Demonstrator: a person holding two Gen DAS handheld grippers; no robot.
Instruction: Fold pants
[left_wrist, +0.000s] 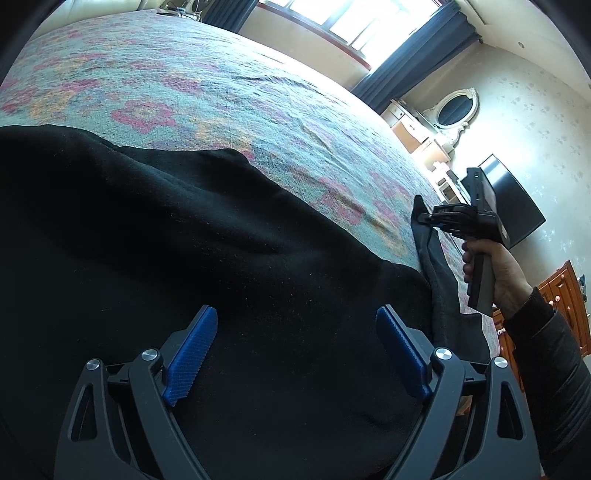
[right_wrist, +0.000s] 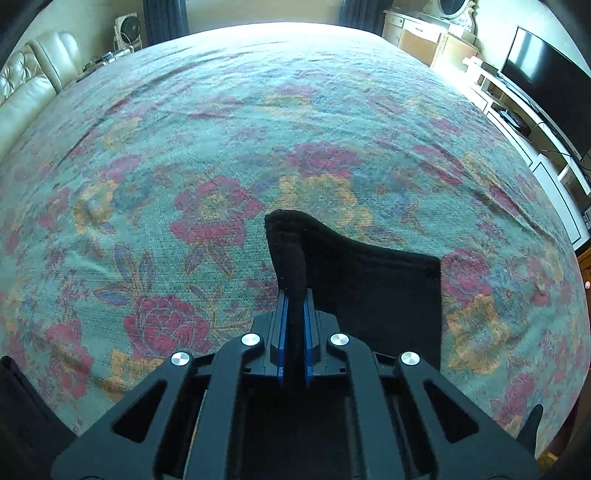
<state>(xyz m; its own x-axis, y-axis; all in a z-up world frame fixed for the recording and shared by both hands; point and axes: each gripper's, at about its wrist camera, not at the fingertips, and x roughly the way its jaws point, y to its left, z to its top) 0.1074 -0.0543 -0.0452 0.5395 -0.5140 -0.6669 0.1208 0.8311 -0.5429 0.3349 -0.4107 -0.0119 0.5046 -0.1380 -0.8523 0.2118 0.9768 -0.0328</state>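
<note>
Black pants (left_wrist: 184, 240) lie on the floral bedspread (left_wrist: 184, 81) and fill the lower left wrist view. My left gripper (left_wrist: 295, 317) is open, its blue pads (left_wrist: 192, 350) spread wide just above the black cloth. My right gripper (right_wrist: 294, 295) is shut on an edge of the pants (right_wrist: 369, 273) and holds it lifted off the bed. It also shows in the left wrist view (left_wrist: 424, 218) at the right, held in a hand, pinching the cloth's raised corner.
The bedspread (right_wrist: 221, 147) stretches far ahead. A cream sofa (right_wrist: 33, 81) stands at the left. A television (right_wrist: 543, 81) on a white unit and a dresser with an oval mirror (left_wrist: 456, 109) stand at the right. Curtained windows (left_wrist: 369, 22) lie beyond.
</note>
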